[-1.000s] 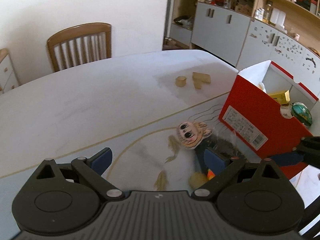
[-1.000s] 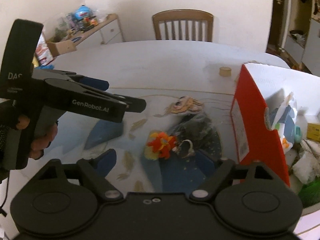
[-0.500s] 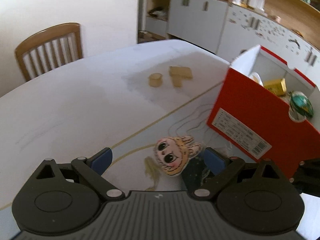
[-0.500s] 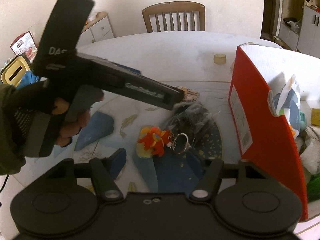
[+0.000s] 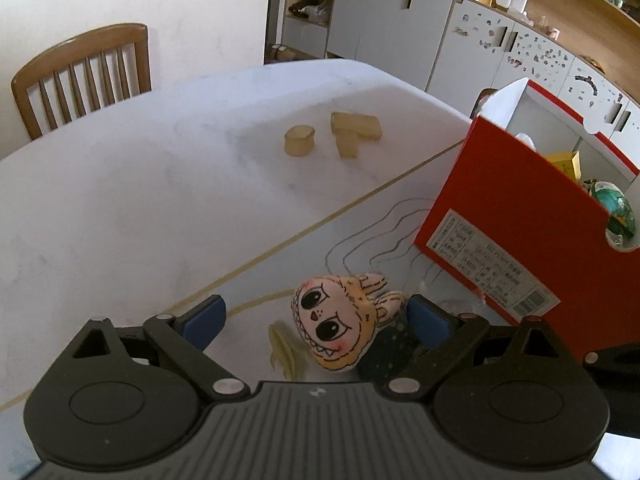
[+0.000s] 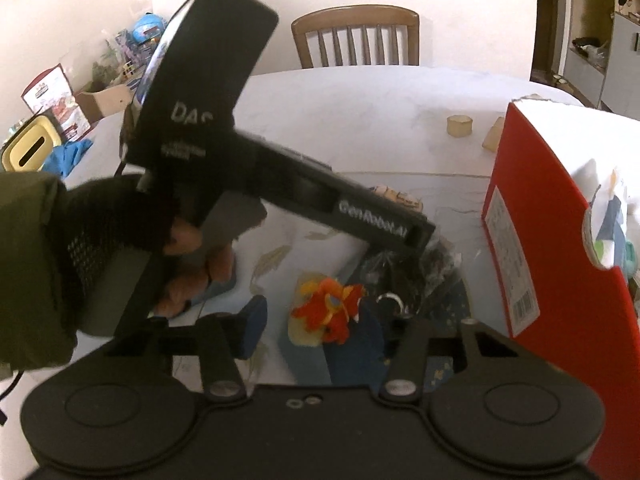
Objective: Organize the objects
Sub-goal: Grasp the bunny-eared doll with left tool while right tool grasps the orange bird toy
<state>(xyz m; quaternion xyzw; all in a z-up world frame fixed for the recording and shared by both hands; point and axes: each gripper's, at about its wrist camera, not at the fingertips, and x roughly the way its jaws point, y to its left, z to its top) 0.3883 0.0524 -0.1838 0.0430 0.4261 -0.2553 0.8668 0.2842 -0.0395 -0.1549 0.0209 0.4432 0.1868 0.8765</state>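
Doll (image 5: 340, 330) between spread left claw (image 5: 316, 320) pads; red box (image 5: 516, 216) edge near right.

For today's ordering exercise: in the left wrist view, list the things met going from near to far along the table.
Plush doll face → round wooden block → wooden chair.

Cartoon-face plush (image 5: 340, 326) lies flat on the table, face up, near the red box (image 5: 520, 216). Orange-yellow plush keychain (image 6: 326, 314) lies beside a crumpled dark plastic bag (image 6: 416, 268). Box stands open, holding items.
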